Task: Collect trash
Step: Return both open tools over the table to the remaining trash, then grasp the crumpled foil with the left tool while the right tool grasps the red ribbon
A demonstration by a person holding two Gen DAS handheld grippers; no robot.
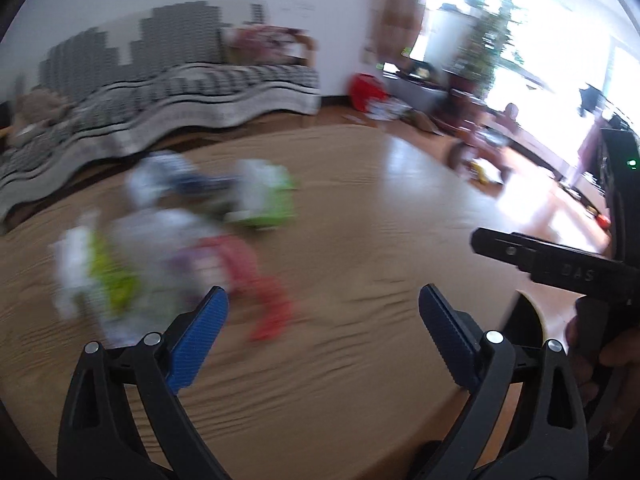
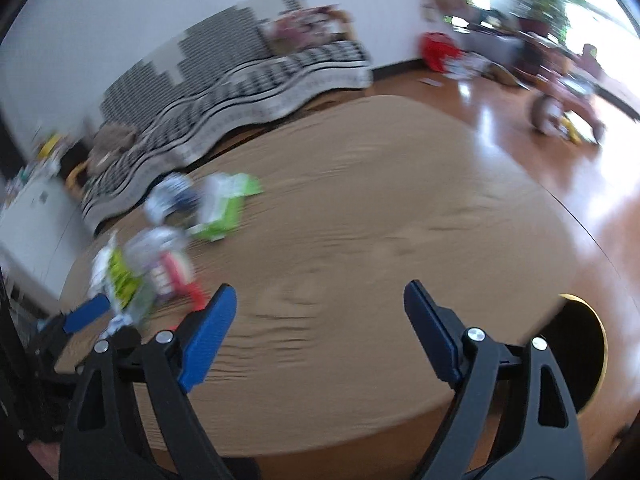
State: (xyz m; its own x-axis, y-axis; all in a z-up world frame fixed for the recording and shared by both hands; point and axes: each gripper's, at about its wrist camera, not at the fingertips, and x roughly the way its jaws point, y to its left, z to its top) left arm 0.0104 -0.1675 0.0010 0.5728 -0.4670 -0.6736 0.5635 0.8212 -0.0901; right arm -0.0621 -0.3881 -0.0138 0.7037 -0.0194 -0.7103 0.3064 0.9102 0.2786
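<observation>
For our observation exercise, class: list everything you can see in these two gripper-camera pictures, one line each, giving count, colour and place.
Table: one, tan wood-grain, foreground.
Wrappers: blurred pile, count unclear; white, green, red, blue; table's left part.
Sofa: one, black-and-white striped cover, along the white wall.
Red bag: one, on the floor by the wall.
Plant: one, green, by the bright window.
Round black opening: one, yellow-rimmed, right of the table, low.
Left gripper: black, blue pads, open, empty.
Right gripper: black, blue pads, open, empty.
</observation>
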